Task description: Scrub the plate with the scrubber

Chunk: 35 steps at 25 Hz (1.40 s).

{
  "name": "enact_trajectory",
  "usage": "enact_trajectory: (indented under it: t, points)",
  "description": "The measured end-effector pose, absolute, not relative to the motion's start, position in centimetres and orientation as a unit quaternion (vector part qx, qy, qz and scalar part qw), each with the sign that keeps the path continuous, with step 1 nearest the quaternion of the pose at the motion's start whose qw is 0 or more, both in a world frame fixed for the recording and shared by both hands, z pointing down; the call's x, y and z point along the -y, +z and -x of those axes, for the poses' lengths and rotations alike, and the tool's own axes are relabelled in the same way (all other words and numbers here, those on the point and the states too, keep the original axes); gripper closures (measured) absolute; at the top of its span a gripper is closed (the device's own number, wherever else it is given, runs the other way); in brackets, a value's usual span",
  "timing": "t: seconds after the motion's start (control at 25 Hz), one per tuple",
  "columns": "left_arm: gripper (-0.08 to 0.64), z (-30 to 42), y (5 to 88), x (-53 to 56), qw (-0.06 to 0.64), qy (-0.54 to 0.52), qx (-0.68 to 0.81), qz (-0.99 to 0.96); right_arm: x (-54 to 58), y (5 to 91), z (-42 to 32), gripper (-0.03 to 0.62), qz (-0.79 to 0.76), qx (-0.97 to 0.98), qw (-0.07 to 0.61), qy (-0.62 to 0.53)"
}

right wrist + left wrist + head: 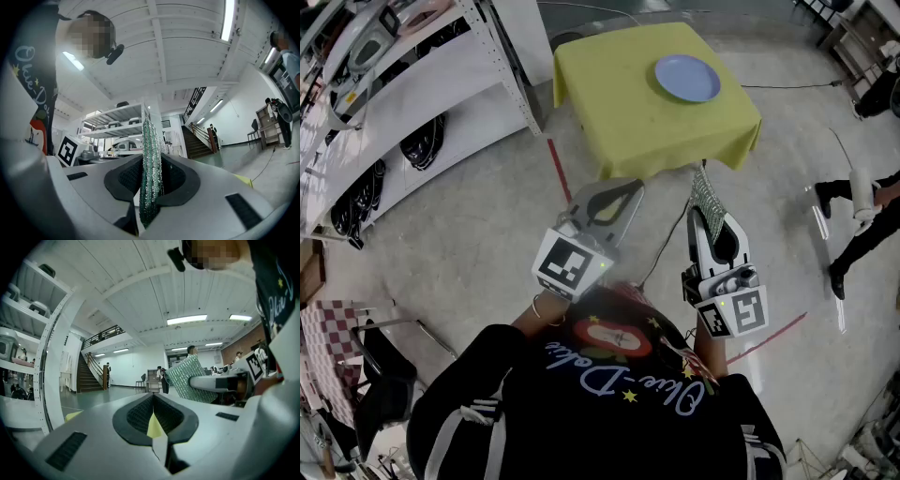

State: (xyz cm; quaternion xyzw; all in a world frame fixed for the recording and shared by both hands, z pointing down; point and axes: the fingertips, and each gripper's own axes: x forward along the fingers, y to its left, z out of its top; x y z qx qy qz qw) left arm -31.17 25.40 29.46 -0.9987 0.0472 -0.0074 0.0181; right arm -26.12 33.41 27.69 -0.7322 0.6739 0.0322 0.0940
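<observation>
A pale blue plate point(686, 78) lies on the yellow-clothed table point(628, 122), far ahead of both grippers. My right gripper point(703, 211) is shut on a glittery green scrubber point(705, 191), which stands edge-on between its jaws point(151, 164) and also shows in the left gripper view point(190, 379). My left gripper point(628, 192) is shut with nothing in it; its jaws meet with only a sliver of yellow cloth seen past them point(154, 426). Both grippers are held level in the air, short of the table's near edge.
A white shelf rack point(403, 103) with appliances stands at the left. A person point(862, 211) walks at the right. A cable and red floor tape point(559, 169) run below the table. A checkered chair point(337, 347) is at the lower left.
</observation>
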Motion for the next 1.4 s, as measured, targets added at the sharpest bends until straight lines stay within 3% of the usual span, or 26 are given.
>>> enact_trajectory:
  t: [0.76,1.4]
  points:
    - [0.557,30.5,31.6,-22.4,0.001,-0.038,-0.075,0.996,-35.5,28.5,19.5,0.534,0.78,-0.614,0.113,0.03]
    - [0.555,15.1,33.0,-12.3,-0.032,-0.039,-0.038,0.998,-28.0,27.7,5.0,0.533,0.811,-0.579,0.087,0.019]
